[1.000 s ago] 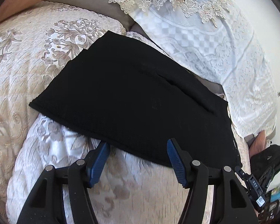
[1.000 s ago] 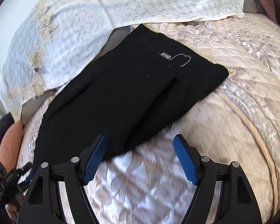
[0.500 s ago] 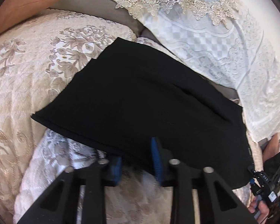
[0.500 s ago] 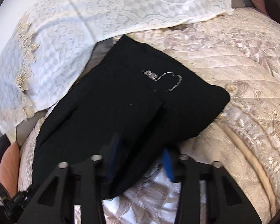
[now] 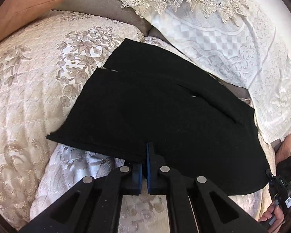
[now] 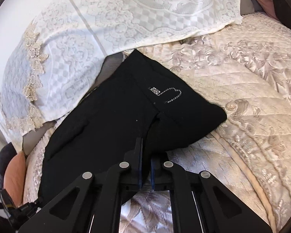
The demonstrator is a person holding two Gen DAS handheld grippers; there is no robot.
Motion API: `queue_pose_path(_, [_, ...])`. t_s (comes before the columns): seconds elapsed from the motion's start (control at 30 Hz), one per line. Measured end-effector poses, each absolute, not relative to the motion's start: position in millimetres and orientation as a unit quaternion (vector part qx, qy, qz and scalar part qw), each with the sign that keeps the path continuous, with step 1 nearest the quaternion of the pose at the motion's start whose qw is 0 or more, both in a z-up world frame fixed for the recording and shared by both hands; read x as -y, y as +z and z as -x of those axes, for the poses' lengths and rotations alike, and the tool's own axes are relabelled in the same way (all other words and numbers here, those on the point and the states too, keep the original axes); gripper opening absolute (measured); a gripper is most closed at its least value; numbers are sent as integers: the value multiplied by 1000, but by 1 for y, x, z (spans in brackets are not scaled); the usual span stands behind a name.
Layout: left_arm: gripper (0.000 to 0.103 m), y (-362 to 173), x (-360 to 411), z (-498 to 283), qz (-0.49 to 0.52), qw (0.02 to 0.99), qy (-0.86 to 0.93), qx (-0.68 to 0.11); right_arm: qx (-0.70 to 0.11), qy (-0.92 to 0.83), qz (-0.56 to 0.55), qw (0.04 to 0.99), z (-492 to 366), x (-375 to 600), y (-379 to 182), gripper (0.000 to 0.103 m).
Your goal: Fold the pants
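The black pants (image 5: pixel 164 104) lie flat on the bed, spread over a cream quilted bedspread (image 5: pixel 25 89) with a floral pattern. A white lace cover (image 5: pixel 223 44) lies along the far edge of the garment, touching or just beside it. A tan cushion (image 5: pixel 23 9) sits well apart at the far left of the left wrist view.

Left gripper (image 5: pixel 145 165): jaws have just been closing and now stand pressed together on the near hem edge of the pants. The fabric enters between the blue pads.

Right gripper (image 6: pixel 145 155): jaws have just been closing and are now drawn together on the near edge of the pants, close to the split between the two legs. Black fabric lies over and between the pads, though the exact layer pinched is hard to make out.

In the right wrist view a silver heart outline with a small label (image 6: pixel 166 95) shows on the upper part of the garment, beyond the gripper
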State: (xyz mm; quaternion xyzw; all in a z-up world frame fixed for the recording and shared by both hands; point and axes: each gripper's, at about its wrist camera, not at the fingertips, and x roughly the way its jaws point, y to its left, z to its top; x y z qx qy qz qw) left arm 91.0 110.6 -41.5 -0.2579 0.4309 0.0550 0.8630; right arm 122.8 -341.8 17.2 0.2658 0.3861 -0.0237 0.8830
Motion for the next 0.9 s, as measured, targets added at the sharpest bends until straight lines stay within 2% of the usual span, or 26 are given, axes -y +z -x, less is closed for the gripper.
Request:
queue_pose_path(0.23, [4, -24, -113, -62, 253, 868, 43, -425, -374, -16, -273, 886, -87, 341, 40, 5])
queue_pose_path(0.63, [4, -19, -107, -11, 250, 864, 15, -437, -385, -33, -298, 873, -23, 350, 46, 5])
queue_pose_path(0.9, [4, -43, -95, 4, 234, 854, 13, -465, -416, -56, -309, 853, -6, 361, 17, 5])
